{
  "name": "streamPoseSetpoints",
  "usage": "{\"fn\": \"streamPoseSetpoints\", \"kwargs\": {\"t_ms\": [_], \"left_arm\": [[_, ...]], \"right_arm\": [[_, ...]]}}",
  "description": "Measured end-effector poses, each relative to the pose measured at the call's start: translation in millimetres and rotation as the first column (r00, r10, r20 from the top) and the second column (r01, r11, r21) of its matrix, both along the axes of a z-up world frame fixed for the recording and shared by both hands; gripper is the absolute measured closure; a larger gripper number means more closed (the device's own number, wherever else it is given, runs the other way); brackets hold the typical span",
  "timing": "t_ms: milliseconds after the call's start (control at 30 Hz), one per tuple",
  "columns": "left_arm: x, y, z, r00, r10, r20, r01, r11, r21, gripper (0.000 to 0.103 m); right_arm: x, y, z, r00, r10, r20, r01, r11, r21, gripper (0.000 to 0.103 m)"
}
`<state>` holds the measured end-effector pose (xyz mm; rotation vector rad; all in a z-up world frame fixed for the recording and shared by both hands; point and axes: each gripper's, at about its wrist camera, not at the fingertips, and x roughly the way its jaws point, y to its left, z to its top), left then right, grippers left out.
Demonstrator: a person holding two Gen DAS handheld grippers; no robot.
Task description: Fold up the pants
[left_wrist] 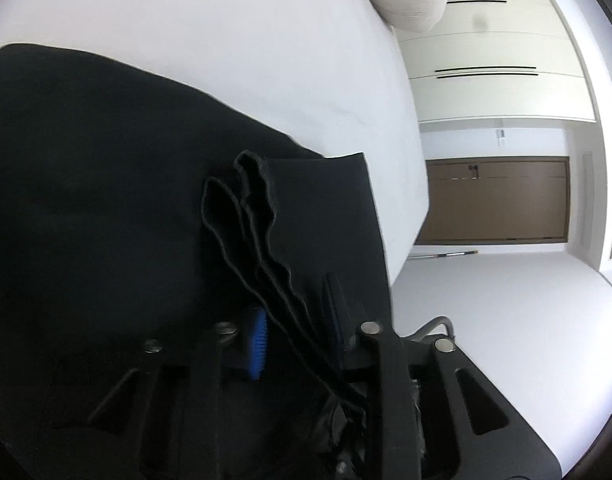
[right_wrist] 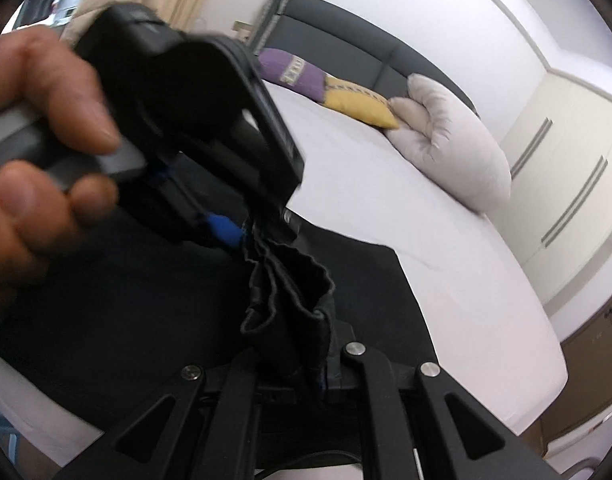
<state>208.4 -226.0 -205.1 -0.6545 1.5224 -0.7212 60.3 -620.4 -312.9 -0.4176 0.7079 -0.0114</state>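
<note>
So the pants [left_wrist: 106, 200] are spread dark across the white bed [left_wrist: 286, 60], filling the 9 o'clock side of the left view, with a bunched hem edge sticking up in the middle. Left gripper [left_wrist: 296, 326] is clenched on that wavy edge, blue pads either side of the cloth. Right gripper [right_wrist: 306, 364] is pinched shut on the same bunch lower down, and across at 10 o'clock in its view you can see the left hand [right_wrist: 38, 128] on its handle. Looks like mid-fold to me: both ends grabbed and lifted. Next I'd guess carry the edge over and lay it flat, keeping both grips even so nothing slips.
</note>
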Motion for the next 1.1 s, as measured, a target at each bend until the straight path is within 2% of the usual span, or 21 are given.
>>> {"fn": "streamPoseSetpoints", "kwargs": {"t_ms": [167,333,500,667,767,933,1000,1100], "left_arm": [[-4,36,19,0.999,0.003,0.054,-0.003,1.000,0.005,0.094],[-6,74,34,0.995,0.012,0.095,-0.016,0.999,0.041,0.095],[-1,101,35,0.994,0.042,0.102,-0.050,0.996,0.077,0.095],[-3,123,31,0.992,0.058,0.110,-0.070,0.991,0.112,0.095],[-3,128,25,0.992,0.069,0.109,-0.083,0.989,0.126,0.095],[-12,115,13,0.991,0.089,0.102,-0.102,0.986,0.129,0.095],[-10,108,8,0.991,0.093,0.100,-0.106,0.986,0.132,0.095],[-9,105,4,0.990,0.099,0.098,-0.112,0.984,0.141,0.094]], "right_arm": [[-10,30,4,0.997,0.078,0.001,-0.078,0.997,-0.018,0.096],[-17,60,6,0.986,0.166,-0.001,-0.166,0.986,-0.029,0.096],[-24,92,-3,0.971,0.237,-0.039,-0.238,0.970,-0.038,0.096],[-26,106,-12,0.958,0.275,-0.085,-0.279,0.959,-0.041,0.096],[-20,106,-15,0.951,0.289,-0.105,-0.294,0.955,-0.036,0.096],[-12,105,-16,0.943,0.307,-0.128,-0.314,0.948,-0.043,0.096],[-8,106,-19,0.937,0.314,-0.155,-0.323,0.945,-0.041,0.093],[3,104,-27,0.930,0.316,-0.185,-0.334,0.940,-0.072,0.091]]}}
